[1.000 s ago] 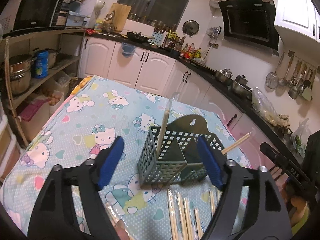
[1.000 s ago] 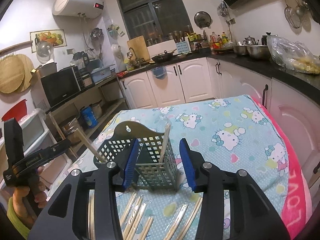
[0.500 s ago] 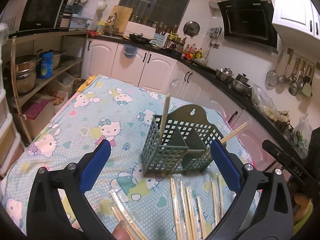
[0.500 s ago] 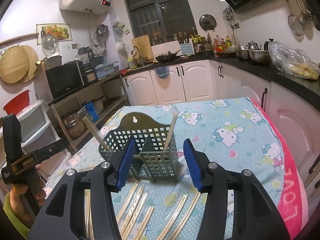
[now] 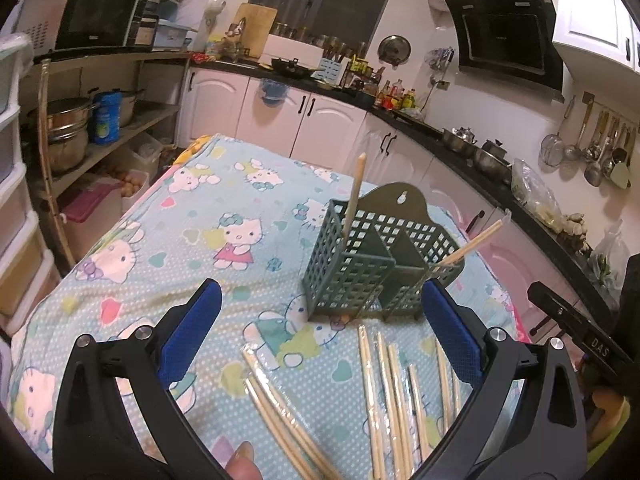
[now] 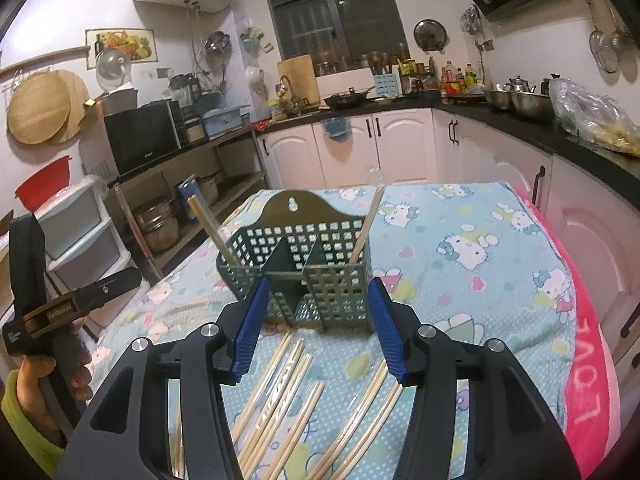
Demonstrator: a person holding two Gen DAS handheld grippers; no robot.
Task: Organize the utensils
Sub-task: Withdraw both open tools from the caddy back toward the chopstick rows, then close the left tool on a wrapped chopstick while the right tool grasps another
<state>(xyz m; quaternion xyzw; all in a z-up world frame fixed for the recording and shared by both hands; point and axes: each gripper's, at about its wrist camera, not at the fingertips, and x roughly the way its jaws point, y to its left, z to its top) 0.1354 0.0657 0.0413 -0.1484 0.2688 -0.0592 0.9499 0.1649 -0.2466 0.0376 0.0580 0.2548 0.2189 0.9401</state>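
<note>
**Both jaws open and empty over the chopsticks**

Stood at widest spread on the left gripper point(image 5: 320, 332), having just been opening, blue pads far apart with nothing between them. Hung above the cat-print tablecloth point(image 5: 168, 248), over the near row of wrapped chopsticks point(image 5: 384, 396). Showed, from the left wrist view, the green utensil basket point(image 5: 376, 264) upright on the cloth just beyond the pads, split into compartments by dividers. Held one chopstick point(image 5: 354, 200) nearly upright in the left compartment and a second chopstick point(image 5: 474, 242) leaning out to the right from the right compartment. Caught a fingertip at the bottom edge, touching or close to the loose sticks; could not tell which. Glimpsed part of the other tool at the right edge.

Stood about half spread on the right gripper point(image 6: 318, 322), having just been opening as well, gripping nothing. Seen from the right wrist view, framed the front of the basket point(image 6: 320, 284) between the pads, with the basket farther back on the cloth point(image 6: 460, 280) and apart from them. Lay beneath and behind the pads: loose chopsticks point(image 6: 280, 392) fanned across the cloth. Showed one stick in each outer compartment, both tilting outward. Appeared at far left: the left tool's handle, held in a hand point(image 6: 60, 376) with a green cuff.
</note>
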